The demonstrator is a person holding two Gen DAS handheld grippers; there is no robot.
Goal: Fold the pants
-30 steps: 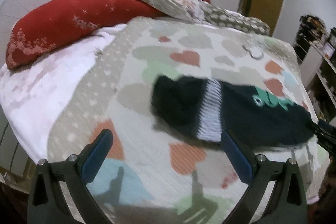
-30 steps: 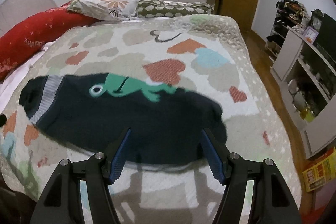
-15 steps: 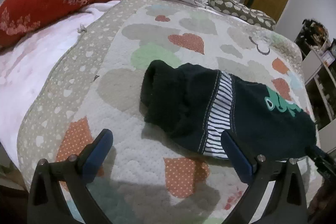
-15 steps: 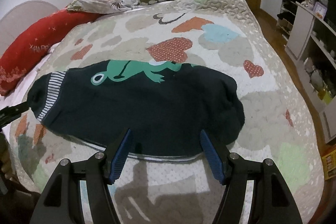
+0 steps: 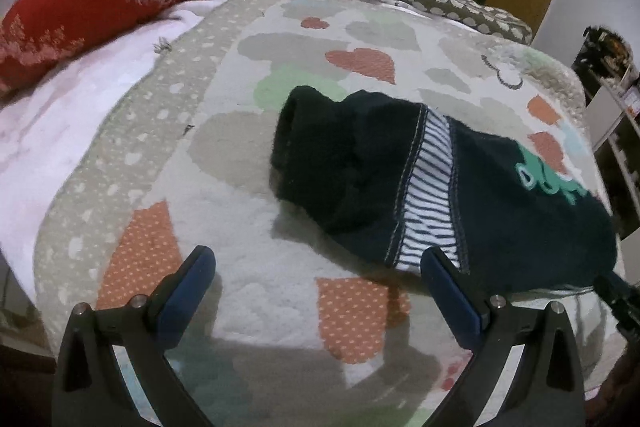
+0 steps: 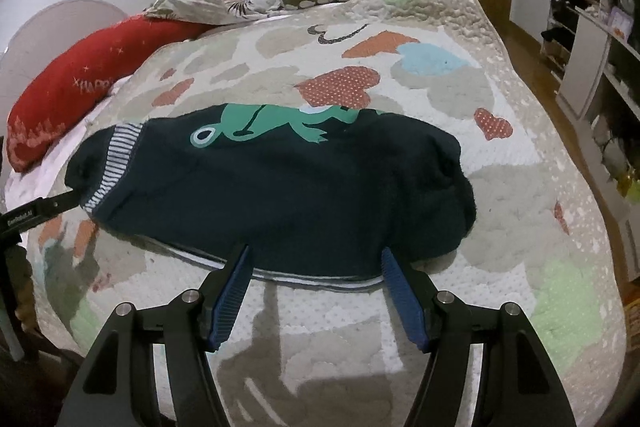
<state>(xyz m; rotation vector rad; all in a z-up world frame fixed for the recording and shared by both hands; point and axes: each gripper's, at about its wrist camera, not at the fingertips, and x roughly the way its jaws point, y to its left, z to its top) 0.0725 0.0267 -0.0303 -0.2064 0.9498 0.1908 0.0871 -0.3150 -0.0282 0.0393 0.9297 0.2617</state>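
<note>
pants (image 6: 280, 195) flat on quilt (image 6: 460, 307), gripper (image 6: 316, 263) open

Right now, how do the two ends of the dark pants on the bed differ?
The striped end carries a white-and-navy striped band with a dark cuff beyond it; the plain end is solid dark and rounded, with no band. The striped end lies by the left tool; the plain end lies just past the right tool. The green frog print sits nearer the striped end. Both ends rest flat on the heart-patterned quilt, ungripped.
</note>
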